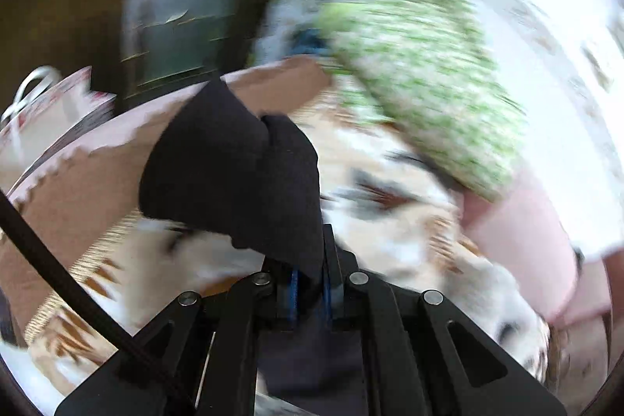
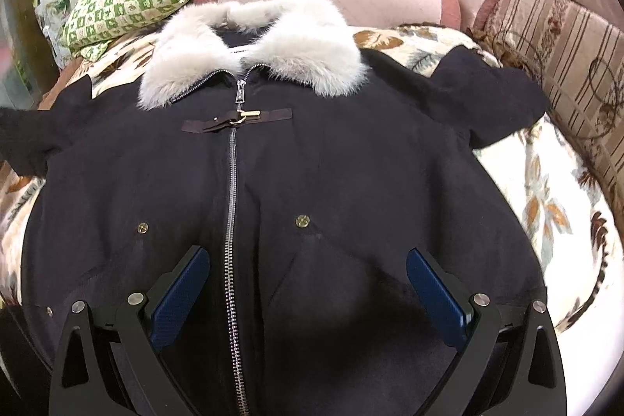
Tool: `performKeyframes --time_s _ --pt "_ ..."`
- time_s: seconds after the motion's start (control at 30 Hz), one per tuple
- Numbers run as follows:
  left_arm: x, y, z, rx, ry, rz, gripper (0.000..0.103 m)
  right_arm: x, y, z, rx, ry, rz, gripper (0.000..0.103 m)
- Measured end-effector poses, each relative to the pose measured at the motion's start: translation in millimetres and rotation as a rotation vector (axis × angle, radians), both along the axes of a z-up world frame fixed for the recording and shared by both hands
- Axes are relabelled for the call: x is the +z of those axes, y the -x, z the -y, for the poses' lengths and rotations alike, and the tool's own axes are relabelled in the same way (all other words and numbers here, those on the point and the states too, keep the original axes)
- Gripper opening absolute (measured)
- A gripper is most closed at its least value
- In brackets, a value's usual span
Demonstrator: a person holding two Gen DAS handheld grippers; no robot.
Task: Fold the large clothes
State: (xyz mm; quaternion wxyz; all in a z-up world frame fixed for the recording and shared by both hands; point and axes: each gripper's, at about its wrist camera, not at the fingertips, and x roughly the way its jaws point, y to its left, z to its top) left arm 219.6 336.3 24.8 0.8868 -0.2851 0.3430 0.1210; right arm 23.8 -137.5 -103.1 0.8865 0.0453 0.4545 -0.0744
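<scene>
Two grippers share the work, and we judge the left one nearer to the next move. Our left gripper (image 1: 310, 283) is pinched tight on a fold of dark cloth, seemingly a sleeve (image 1: 234, 174) of the navy coat (image 2: 312, 182), which bunches up ahead of its fingers. The coat lies flat and zipped, front up, on the leaf-patterned bedspread (image 2: 546, 190), its long axis running from our right gripper (image 2: 308, 299) away to the fur collar (image 2: 253, 49). That gripper hangs spread wide over the hem, pinching nothing. We judge the held sleeve must cross inward, toward the zipper (image 2: 233, 182).
</scene>
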Motion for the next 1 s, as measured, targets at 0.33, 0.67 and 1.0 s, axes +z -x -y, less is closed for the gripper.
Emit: performKeyframes --time_s 0.33,0.67,1.0 --pt "10.4 -20.8 252.7 -0.517 -0.006 0.036 0.008 7.7 21.5 33.8 -0.075 -0.076 0.054 0.102" --pt "-112.9 -4.9 403.2 -0.785 -0.15 -0.214 0.016 11.8 47.2 93.8 -0.23 -0.142 0.082 0.102" --pt "-84.9 70.9 332.8 -0.836 0.109 -0.082 0.082 20.8 7.8 88.6 -0.147 -0.266 0.127 0.102"
